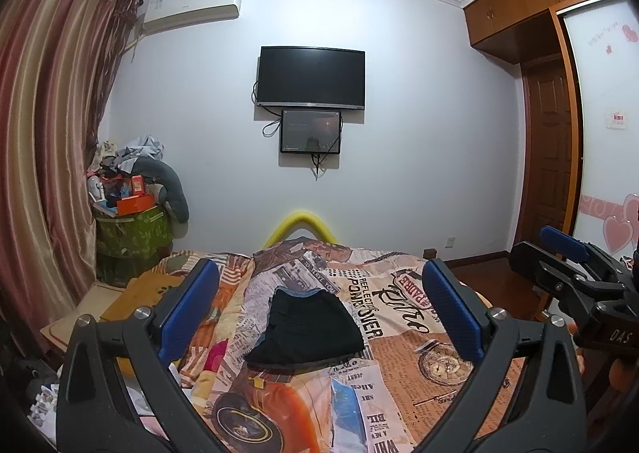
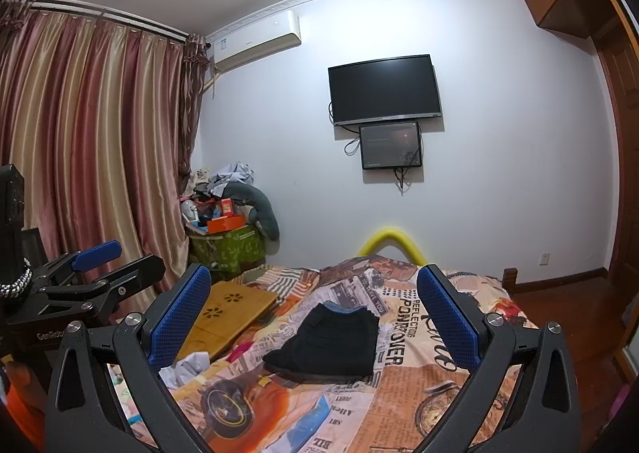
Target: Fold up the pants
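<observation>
Pants (image 1: 305, 327), dark, folded into a compact bundle with a strip of blue showing at the far edge. They lie on the bed (image 1: 403, 337), on a newspaper-print cover in orange and cream, about mid-bed.

Left claw (image 1: 321, 305): blue-padded fingers (image 1: 187, 307) spread wide, nothing between them. It hangs above the near part of the bed, short of the pants and not touching them; the pants show in the gap between the fingers.

Right claw (image 2: 313, 307): also spread wide and empty, likewise on the near side of the pants and clear of them. In the left wrist view it appears to the right of the pants, off the bed's edge (image 1: 575, 265); from that angle I cannot judge its opening, but its own camera shows it plainly.

A bamboo lap tray (image 2: 227, 313) lies on the bed left of the pants, near but apart. Crumpled pale cloth (image 2: 185, 367) sits nearer than the pants and to their left.

Beyond the pants, at the foot of the bed, a yellow foam arch (image 1: 305, 223). Above it on the white wall, a dark TV (image 1: 310, 77) with a smaller screen (image 1: 310, 131) just under it. Left of the pants, past the bed, a green bin (image 1: 131, 241) piled with boxes and clothes, striped curtains (image 1: 52, 125) beside it. Air conditioner (image 1: 191, 5) high on the wall. Wooden wardrobe (image 1: 535, 5) far right of the pants.
</observation>
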